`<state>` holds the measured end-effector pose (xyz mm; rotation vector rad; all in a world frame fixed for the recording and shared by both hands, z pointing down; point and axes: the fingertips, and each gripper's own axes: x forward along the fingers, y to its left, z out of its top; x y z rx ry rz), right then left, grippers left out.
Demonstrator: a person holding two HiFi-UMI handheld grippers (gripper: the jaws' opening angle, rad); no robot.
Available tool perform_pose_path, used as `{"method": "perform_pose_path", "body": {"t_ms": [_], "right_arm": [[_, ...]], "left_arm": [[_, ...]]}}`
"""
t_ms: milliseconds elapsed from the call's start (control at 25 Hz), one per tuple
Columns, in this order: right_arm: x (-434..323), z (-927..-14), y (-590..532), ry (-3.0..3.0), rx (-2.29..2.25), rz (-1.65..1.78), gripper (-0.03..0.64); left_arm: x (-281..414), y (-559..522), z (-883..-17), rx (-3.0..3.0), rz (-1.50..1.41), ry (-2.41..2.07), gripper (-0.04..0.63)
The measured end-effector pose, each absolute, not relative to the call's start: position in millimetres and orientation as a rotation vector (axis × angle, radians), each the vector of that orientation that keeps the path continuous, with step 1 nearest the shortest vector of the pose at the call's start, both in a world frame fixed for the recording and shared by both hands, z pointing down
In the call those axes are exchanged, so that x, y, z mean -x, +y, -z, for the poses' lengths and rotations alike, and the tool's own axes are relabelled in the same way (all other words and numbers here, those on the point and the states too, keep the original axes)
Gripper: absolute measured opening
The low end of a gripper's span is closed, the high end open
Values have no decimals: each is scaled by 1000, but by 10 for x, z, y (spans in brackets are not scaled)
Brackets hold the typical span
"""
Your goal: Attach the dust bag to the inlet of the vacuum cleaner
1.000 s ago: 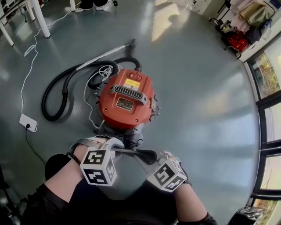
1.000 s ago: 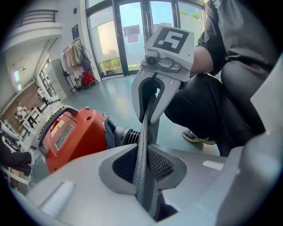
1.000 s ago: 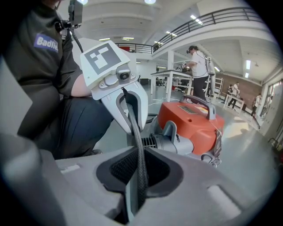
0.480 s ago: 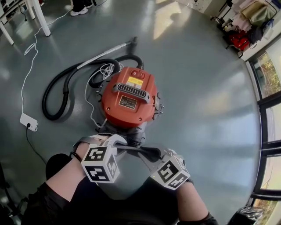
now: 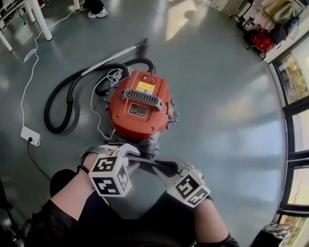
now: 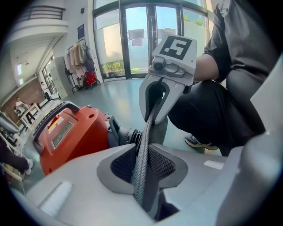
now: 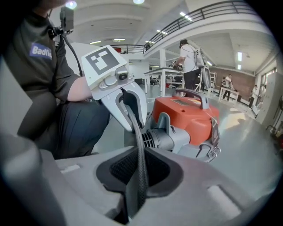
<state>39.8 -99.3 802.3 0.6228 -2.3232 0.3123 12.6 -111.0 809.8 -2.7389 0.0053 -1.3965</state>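
The red vacuum cleaner [image 5: 137, 108] lies on the floor with its grey ribbed inlet [image 5: 147, 144] facing me. A dark grey dust bag [image 5: 155, 166] is stretched as a taut band between both grippers, just in front of the inlet. My left gripper [image 5: 131, 157] grips one end; its jaws have just been opening, with the woven fabric [image 6: 143, 154] still pressed between the pads. My right gripper [image 5: 166, 170] is shut on the other end of the fabric [image 7: 140, 170]. The inlet [image 7: 159, 139] shows just behind the band. The bag's body is hidden.
A black hose [image 5: 63, 101] and metal wand [image 5: 111, 55] curl left of the vacuum. A white cable runs to a power strip [image 5: 30, 136]. Table legs [image 5: 41, 19] and someone's shoes [image 5: 96, 8] are at the top; glass doors [image 5: 294, 120] line the right.
Both grippers stay in front of the inlet with the bag stretched between them. Only the head view has shifted slightly.
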Motion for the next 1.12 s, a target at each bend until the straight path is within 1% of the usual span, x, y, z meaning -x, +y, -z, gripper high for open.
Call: {"method": "perform_pose_path", "body": {"t_ms": [120, 320, 560, 840, 1000, 1120], "right_arm": [[-438, -8037, -1040, -2299, -635, -288, 40], [-423, -8041, -1128, -2256, -576, -217, 41], [-476, -8086, -1120, -2278, -604, -272, 41], [-477, -8085, -1150, -2259, -620, -287, 45], [-479, -8108, -1143, -2233, -629, -254, 68], [-486, -8121, -1148, -2227, -645, -248, 140]], "left_arm": [[-151, -1156, -8109, 2757, 1370, 23, 101], [-47, -1206, -8099, 2783, 1356, 79, 92], [-88, -1242, -8130, 2751, 1361, 100, 86], [-120, -1275, -8151, 2765, 1363, 131, 98], [-102, -1270, -8171, 2728, 1369, 127, 117], [-64, -1254, -8184, 2719, 1370, 126, 143]]}}
